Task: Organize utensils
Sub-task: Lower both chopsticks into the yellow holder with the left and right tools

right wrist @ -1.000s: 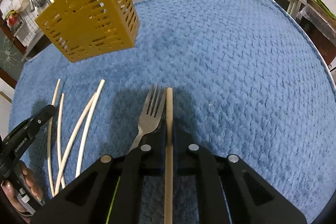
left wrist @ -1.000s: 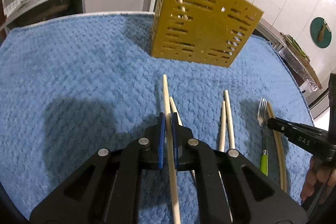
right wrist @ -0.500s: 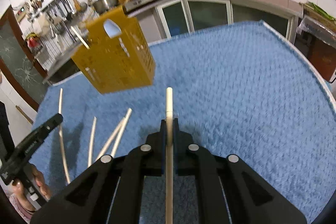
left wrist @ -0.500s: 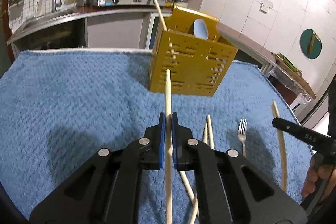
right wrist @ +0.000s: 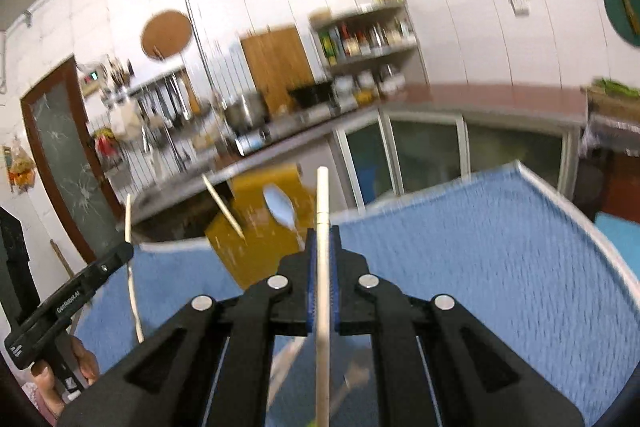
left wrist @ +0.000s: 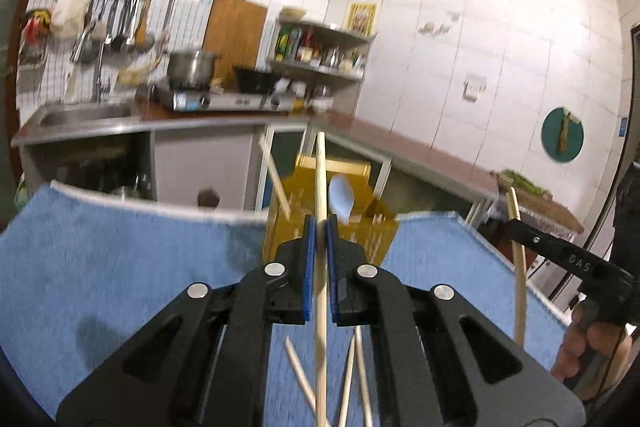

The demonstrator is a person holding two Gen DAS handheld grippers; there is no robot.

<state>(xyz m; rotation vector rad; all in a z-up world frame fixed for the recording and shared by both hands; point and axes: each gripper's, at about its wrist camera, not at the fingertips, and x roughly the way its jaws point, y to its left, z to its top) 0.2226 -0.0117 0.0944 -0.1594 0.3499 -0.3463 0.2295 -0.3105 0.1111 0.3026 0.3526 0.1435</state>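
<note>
My left gripper (left wrist: 319, 227) is shut on a pale wooden chopstick (left wrist: 320, 179) and holds it raised, pointing up in front of the yellow slotted utensil basket (left wrist: 380, 231). The basket holds a white spoon (left wrist: 341, 197) and a chopstick (left wrist: 274, 173). My right gripper (right wrist: 323, 239) is shut on another chopstick (right wrist: 322, 195), also raised, with the basket (right wrist: 256, 227) behind it to the left. Several loose chopsticks (left wrist: 352, 375) lie on the blue towel (left wrist: 120, 267) below the left gripper.
The towel-covered table ends at a white edge (right wrist: 560, 195) on the right. Behind it are a counter with a sink (left wrist: 80, 115), a stove and pot (left wrist: 192, 67), and shelves of bottles (left wrist: 320, 51). The other gripper shows at each view's side (left wrist: 568, 259) (right wrist: 72, 299).
Both grippers have lifted and tilted upward with their chopsticks, off the towel. The views now look over the basket to the kitchen wall. The fork has gone out of clear sight.
</note>
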